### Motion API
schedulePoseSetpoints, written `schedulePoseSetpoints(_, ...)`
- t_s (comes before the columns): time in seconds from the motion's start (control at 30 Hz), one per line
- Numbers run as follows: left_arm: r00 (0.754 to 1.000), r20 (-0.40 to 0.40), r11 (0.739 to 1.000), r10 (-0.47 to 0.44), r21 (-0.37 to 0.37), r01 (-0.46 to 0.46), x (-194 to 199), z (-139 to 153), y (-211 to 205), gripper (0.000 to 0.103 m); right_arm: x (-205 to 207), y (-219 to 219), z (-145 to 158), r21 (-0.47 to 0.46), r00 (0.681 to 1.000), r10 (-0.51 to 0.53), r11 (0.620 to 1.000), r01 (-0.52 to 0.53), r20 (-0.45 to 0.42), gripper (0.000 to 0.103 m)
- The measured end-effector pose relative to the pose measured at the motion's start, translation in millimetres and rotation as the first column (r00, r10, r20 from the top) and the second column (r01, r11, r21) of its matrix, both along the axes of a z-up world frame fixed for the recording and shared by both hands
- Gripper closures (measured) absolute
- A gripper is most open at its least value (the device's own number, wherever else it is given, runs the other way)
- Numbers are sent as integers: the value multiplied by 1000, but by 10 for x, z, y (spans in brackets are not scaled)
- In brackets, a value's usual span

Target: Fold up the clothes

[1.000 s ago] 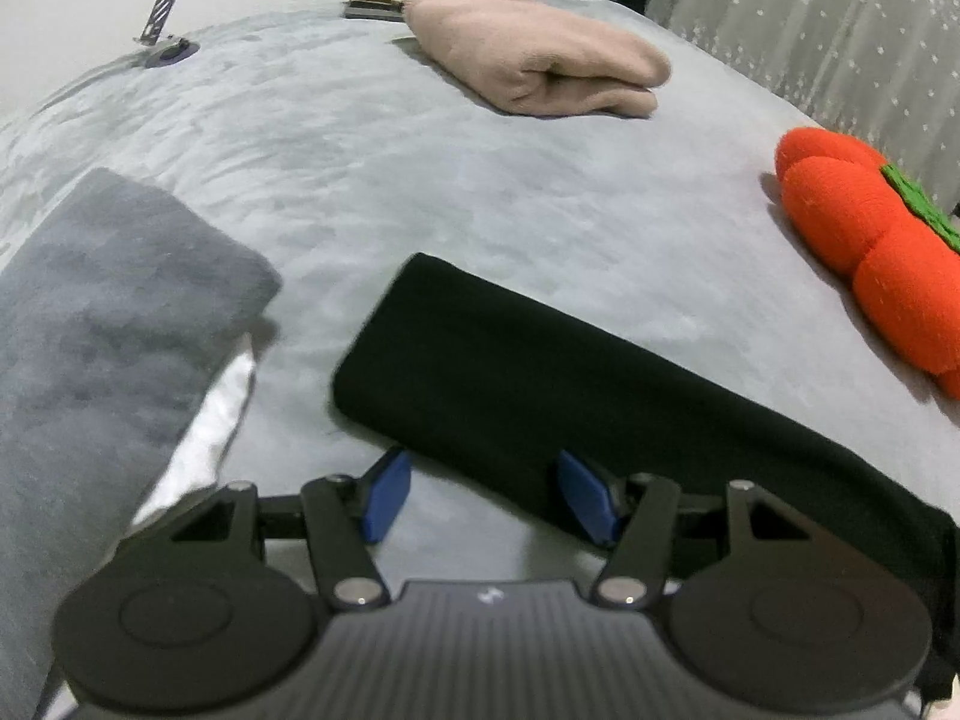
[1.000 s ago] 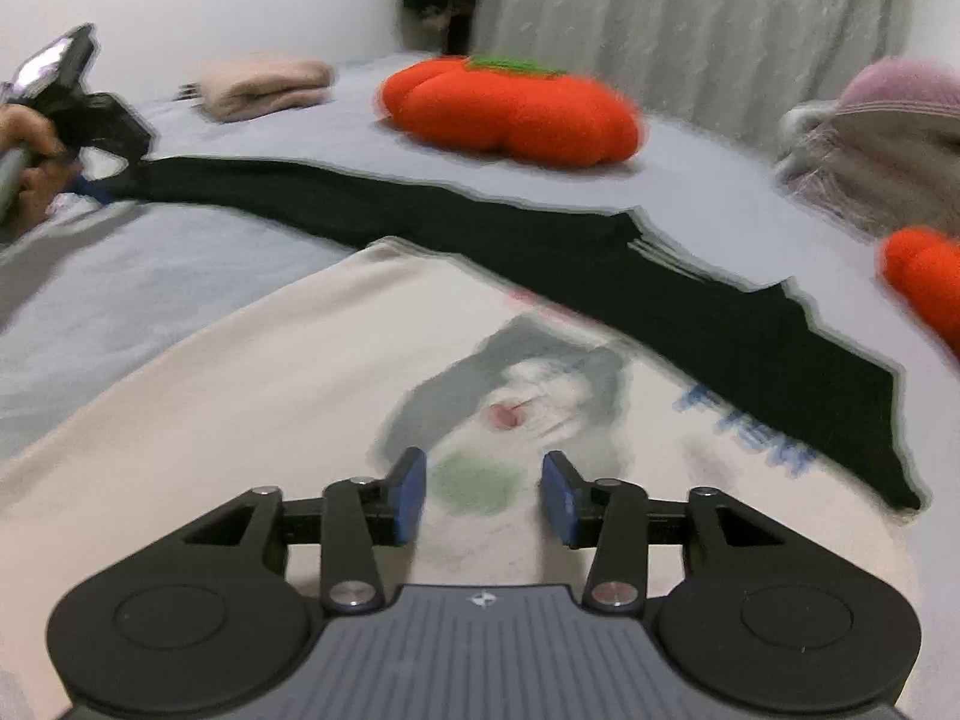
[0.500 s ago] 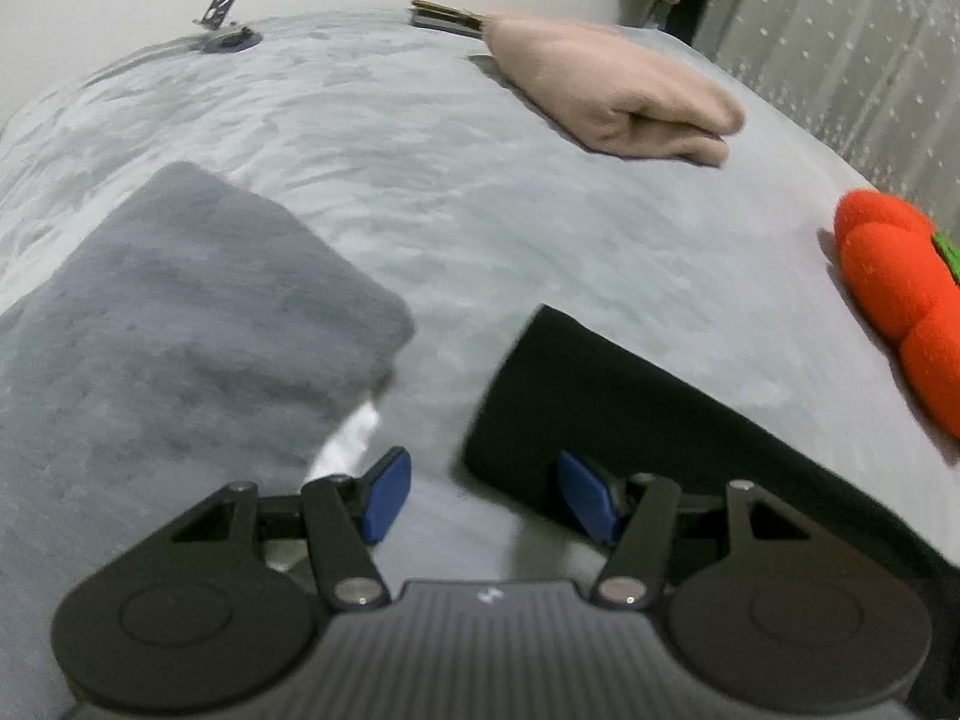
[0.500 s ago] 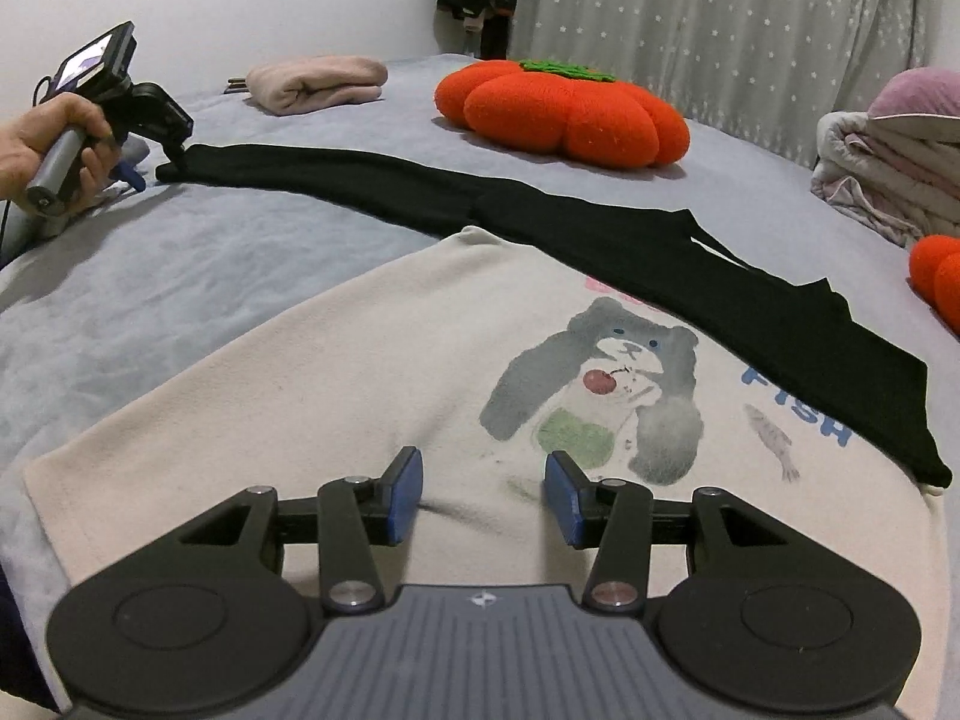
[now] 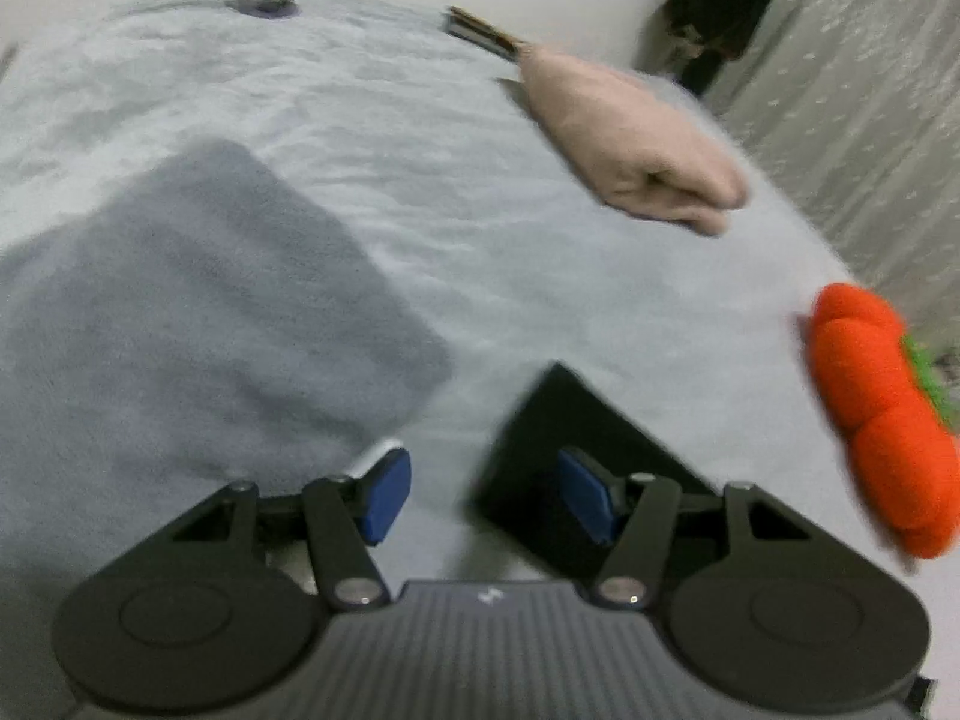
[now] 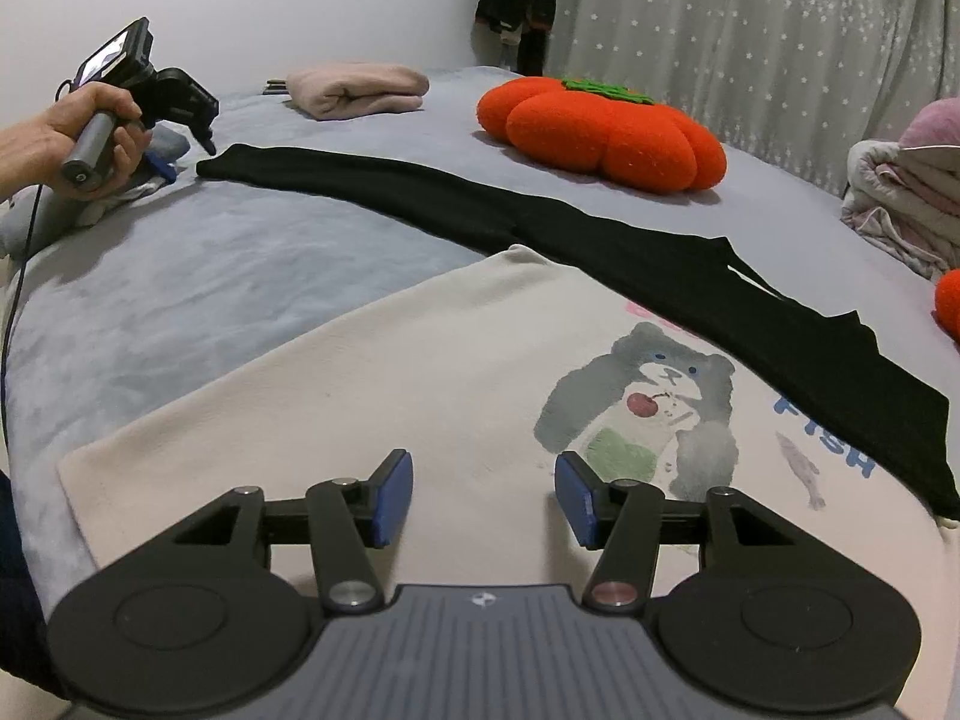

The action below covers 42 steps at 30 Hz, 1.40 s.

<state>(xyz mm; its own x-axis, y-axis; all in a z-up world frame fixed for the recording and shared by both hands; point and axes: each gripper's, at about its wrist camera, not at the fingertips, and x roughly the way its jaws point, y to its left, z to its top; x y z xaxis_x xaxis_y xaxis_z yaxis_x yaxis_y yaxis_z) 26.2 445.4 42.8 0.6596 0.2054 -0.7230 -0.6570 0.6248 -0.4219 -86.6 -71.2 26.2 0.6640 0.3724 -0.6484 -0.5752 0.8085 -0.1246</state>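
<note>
Bedding first: my landmark is the grey bed cover [image 6: 198,276] that everything lies on. At its left edge my left hand [image 6: 90,132] holds the left tongs [image 5: 483,495], tipped down over the near end of the black garment [image 6: 600,240]. The blue pads stand apart with nothing pinched; the right pad [image 5: 585,495] hangs over the black corner, the left one over bare cover, just beside a folded grey cloth [image 5: 198,324]. Farther back on the cover sits a folded pink garment [image 6: 360,87], and to its right an orange pumpkin cushion [image 6: 606,123]. The black garment runs as a long strip across the cover from that left hand to the right, passing in front of the cushion. Nearer me, overlapping the strip's lower edge, the cream T-shirt [image 6: 390,384] lies flat with its bear print [image 6: 654,408] facing up. My right tongs [image 6: 483,498] hover above the shirt; their jaws have just been opening and hold nothing. At the cover's right edge is a heap of folded bedding [image 6: 900,186].
</note>
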Motion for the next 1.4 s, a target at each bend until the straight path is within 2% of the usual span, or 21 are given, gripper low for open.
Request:
schedulePoseSetpoints(0.17,996,91,998,-15,-62,21,19,-21,-31,49,5,-7,13,6,1000,3,1000,-3,5,50)
schedulePoseSetpoints(0.23,998,64,998,-11,-57,15,52,-75,-36,49,3,-11,17,6,1000,3,1000,-3,9,50)
schedulePoseSetpoints(0.27,999,39,999,-13,-49,15,69,-112,-37,51,2,-12,19,6,1000,3,1000,-3,10,50)
schedulePoseSetpoints(0.4,999,-39,999,-21,42,22,137,-126,-121,73,3,-18,20,10,1000,4,1000,-4,5,50)
schedulePoseSetpoints(0.6,999,-29,999,26,28,-25,111,-124,-65,91,4,-10,16,10,1000,9,1000,-9,0,50)
schedulePoseSetpoints(0.7,1000,3,999,31,36,-31,88,-65,-76,93,18,-15,18,13,1000,7,1000,-7,-2,50)
schedulePoseSetpoints(0.97,987,160,998,13,63,-23,23,274,-232,93,40,-31,13,26,1000,-4,1000,4,-10,50)
schedulePoseSetpoints(1.2,949,302,992,-88,115,55,3,620,-628,93,115,-79,27,63,999,-33,997,35,-36,50)
schedulePoseSetpoints(1.4,905,361,971,-226,161,178,56,824,-1143,93,162,-127,71,99,997,-57,993,62,-54,50)
